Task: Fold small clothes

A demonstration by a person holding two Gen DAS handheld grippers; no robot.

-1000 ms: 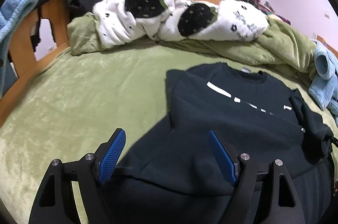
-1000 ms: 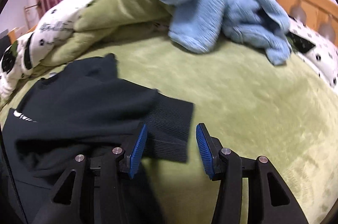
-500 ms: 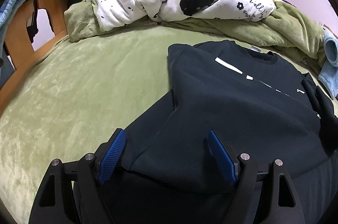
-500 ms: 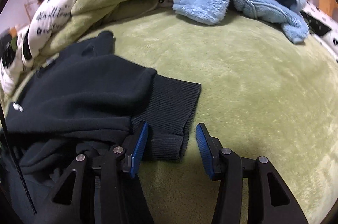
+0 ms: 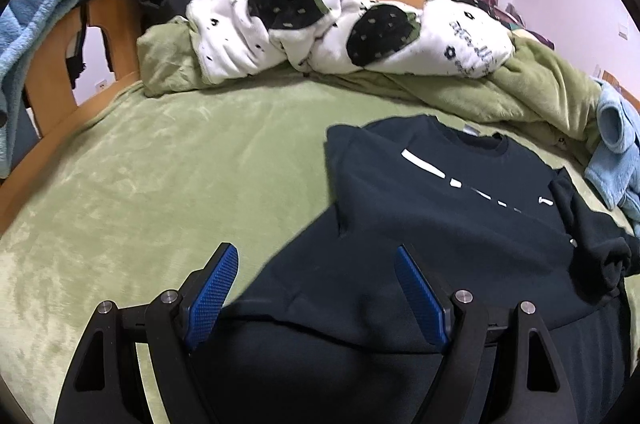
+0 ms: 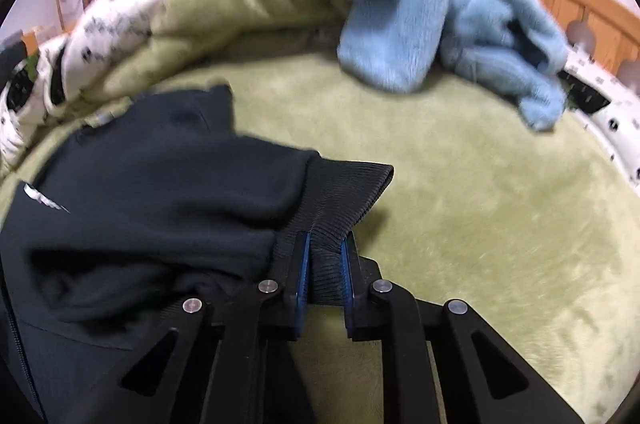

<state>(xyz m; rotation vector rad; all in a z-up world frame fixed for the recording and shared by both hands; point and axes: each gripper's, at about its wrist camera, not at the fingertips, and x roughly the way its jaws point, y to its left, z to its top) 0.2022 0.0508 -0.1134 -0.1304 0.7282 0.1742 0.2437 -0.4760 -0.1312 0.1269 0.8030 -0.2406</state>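
A dark navy sweatshirt with white marks across its chest lies on the green bed cover, its left sleeve folded over the body. My left gripper stands open just above its lower left part, nothing pinched. In the right wrist view the sweatshirt fills the left half, and its ribbed sleeve cuff sits between the blue pads. My right gripper is closing, its jaws pressed on that cuff.
A white blanket with black patches and bunched green bedding lie at the far side. A light blue fleece garment rests beyond the cuff. The wooden bed frame, draped with clothes, runs along the left.
My right gripper's jaws have gone from apart to clamped on the ribbed cuff, which is now lifted slightly. The left gripper dipped toward the sweatshirt and came back, still open.
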